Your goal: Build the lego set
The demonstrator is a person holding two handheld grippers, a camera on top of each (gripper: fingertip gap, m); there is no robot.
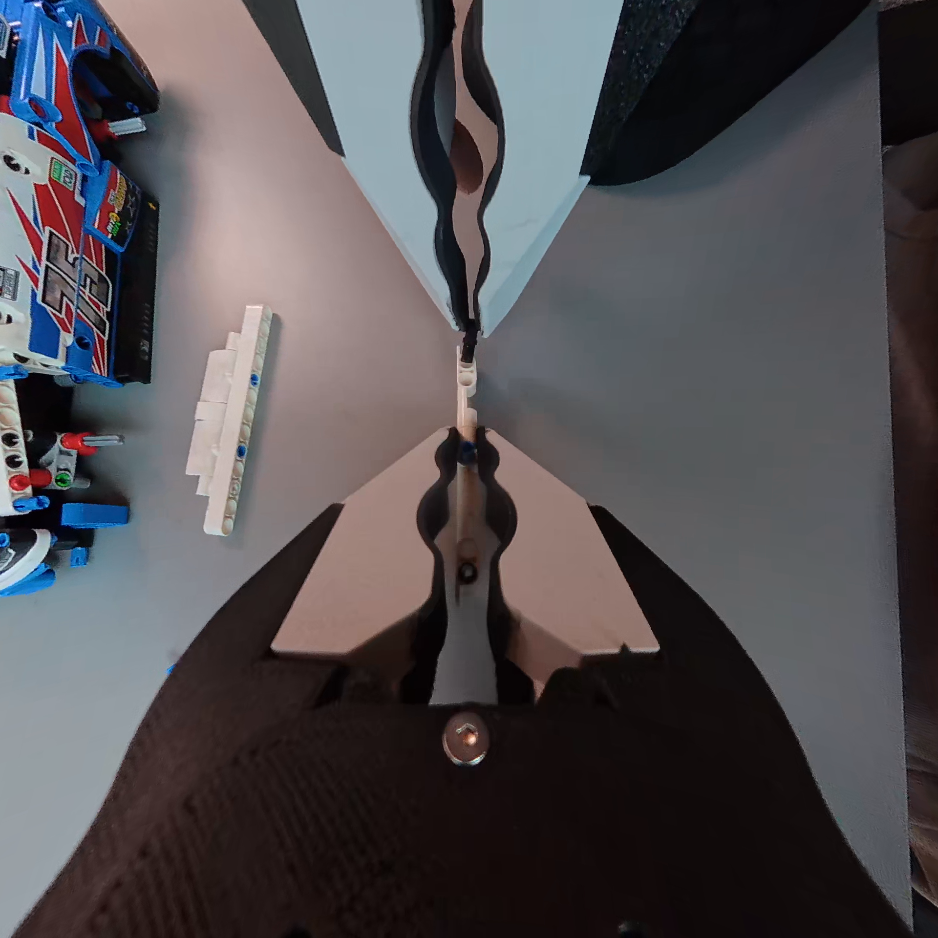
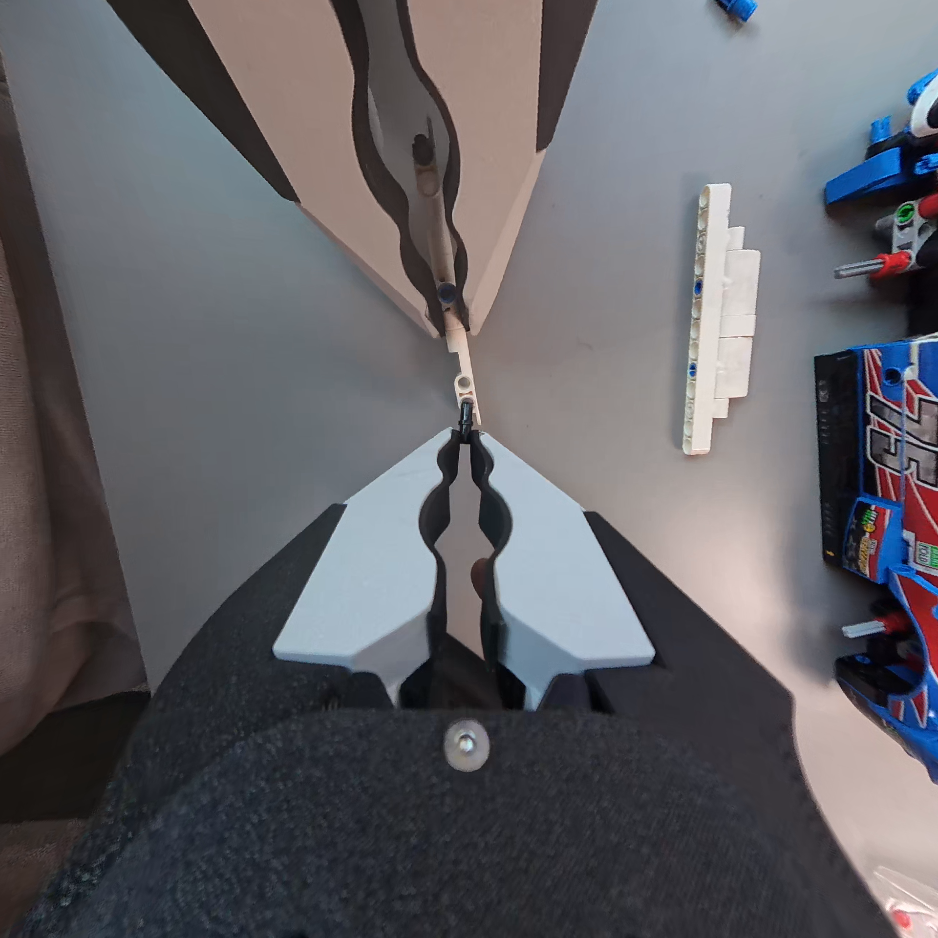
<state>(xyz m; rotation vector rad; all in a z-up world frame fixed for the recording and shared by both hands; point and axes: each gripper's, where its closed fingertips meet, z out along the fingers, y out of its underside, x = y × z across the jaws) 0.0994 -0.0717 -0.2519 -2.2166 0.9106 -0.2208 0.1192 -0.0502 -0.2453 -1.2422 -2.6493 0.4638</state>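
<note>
My left gripper (image 1: 466,431) is shut on a thin white lego beam (image 1: 466,391) with a blue pin; the beam's end sticks out past the tips. My right gripper (image 2: 466,431) faces it tip to tip and is shut on a small black pin (image 2: 465,413). The pin's end touches the beam's (image 2: 463,378) end hole. In the left wrist view the right gripper (image 1: 469,325) comes down from the top with the black pin (image 1: 468,345). In the right wrist view the left gripper (image 2: 449,325) comes from the top.
A blue, red and white lego race car (image 1: 56,243) lies at the left, also at the right in the right wrist view (image 2: 893,457). A white beam-and-panel assembly (image 1: 233,421) lies beside it (image 2: 715,320). The grey table's edge (image 1: 888,355) runs close at the right. Only a small space, under 4 cm, lies between the two pairs of fingers.
</note>
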